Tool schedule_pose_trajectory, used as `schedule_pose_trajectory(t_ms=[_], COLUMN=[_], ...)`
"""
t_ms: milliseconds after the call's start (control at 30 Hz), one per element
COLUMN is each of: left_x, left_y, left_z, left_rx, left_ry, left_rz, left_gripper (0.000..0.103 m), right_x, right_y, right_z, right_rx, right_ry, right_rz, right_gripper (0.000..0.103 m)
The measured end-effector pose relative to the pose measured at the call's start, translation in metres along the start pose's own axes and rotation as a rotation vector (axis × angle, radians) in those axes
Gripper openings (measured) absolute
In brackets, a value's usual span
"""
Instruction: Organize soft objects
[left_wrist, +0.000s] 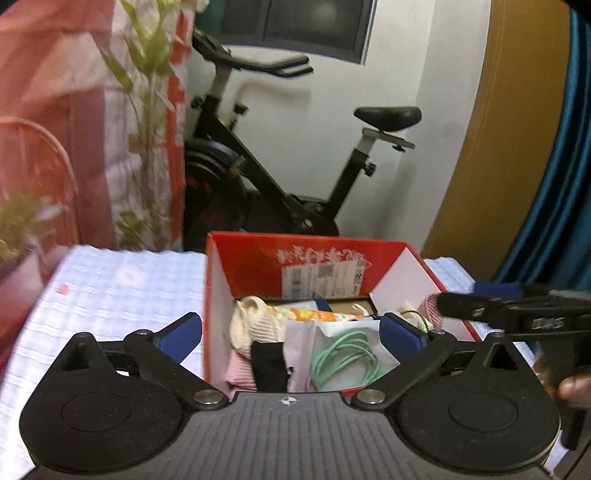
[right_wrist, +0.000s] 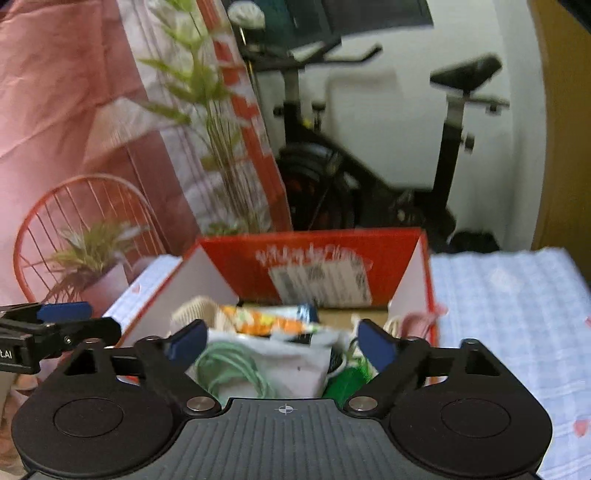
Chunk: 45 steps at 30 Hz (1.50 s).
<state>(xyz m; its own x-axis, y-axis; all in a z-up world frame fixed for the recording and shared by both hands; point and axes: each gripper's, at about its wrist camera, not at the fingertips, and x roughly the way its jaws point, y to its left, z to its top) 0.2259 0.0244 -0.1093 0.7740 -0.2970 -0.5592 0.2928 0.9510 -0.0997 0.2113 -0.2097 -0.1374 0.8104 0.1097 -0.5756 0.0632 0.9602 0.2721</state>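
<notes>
Two grippers: I hold both above the near edge of the red box (left_wrist: 306, 258), each angled down into it.
Left gripper (left_wrist: 291, 334): jaws spread wide, nothing between the blue pads (left_wrist: 179, 332); I grip no item.
Right gripper (right_wrist: 282, 341): jaws likewise wide apart and empty.
Red box: stands on the table (left_wrist: 110, 288), on a pale checked cloth, flaps raised.
Soft objects: all inside the box; a cream knit piece (left_wrist: 255, 321) at left, a pink cloth (left_wrist: 240, 371) below it, a floral orange fabric (left_wrist: 306, 314) behind.
Other contents: a white bag (left_wrist: 306, 343) holding a coiled green cable (left_wrist: 343, 354).
Background: an exercise bike (left_wrist: 280, 158) and a leafy plant (right_wrist: 207, 110); both views are blurred.
</notes>
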Motion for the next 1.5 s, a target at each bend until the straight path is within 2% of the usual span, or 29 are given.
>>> schedule_pose_trajectory(t_ms=[33,167,267,367,467,567,633,833,1033,1167,1500], left_x=[-0.008,-0.039,-0.065,-0.089,-0.111,-0.134,-0.148,-0.184,-0.209,-0.217,-0.223], left_y=[-0.002,-0.008,-0.01,-0.012,-0.017,-0.026,-0.031,-0.038,-0.047,-0.049,-0.051], left_z=[0.001,0.004,0.007,0.01,0.01,0.009,0.007,0.007,0.0,-0.001,-0.004], left_rx=[0.006,0.024,0.02,0.012,0.021,0.058,0.078,0.049,0.072,0.062,0.066], left_ry=[-0.016,-0.084,-0.115,-0.141,-0.182,-0.234,-0.254,-0.283,-0.304,-0.321,-0.333], left_rz=[0.021,0.086,0.099,0.117,0.163,0.235,0.254,0.237,0.238,0.229,0.254], left_gripper=[0.103,0.103,0.103,0.103,0.103,0.103,0.103,0.103,0.103,0.103,0.103], right_x=[-0.009,-0.043,-0.069,-0.093,-0.118,-0.14,-0.155,-0.195,-0.228,-0.244,-0.259], right_y=[0.003,0.016,0.029,0.044,0.055,0.065,0.071,0.082,0.089,0.099,0.103], right_z=[0.002,0.008,0.01,0.009,0.006,0.003,0.0,-0.009,-0.013,-0.019,-0.025], right_rx=[-0.016,-0.083,-0.133,-0.177,-0.186,-0.195,-0.19,-0.153,-0.142,-0.167,-0.172], right_ry=[-0.024,-0.099,-0.152,-0.207,-0.273,-0.303,-0.325,-0.383,-0.392,-0.413,-0.414], right_rz=[-0.011,-0.008,-0.023,-0.08,-0.109,-0.137,-0.161,-0.169,-0.172,-0.21,-0.219], right_gripper=[0.102,0.103,0.103,0.103,0.103,0.103,0.103,0.103,0.103,0.103,0.103])
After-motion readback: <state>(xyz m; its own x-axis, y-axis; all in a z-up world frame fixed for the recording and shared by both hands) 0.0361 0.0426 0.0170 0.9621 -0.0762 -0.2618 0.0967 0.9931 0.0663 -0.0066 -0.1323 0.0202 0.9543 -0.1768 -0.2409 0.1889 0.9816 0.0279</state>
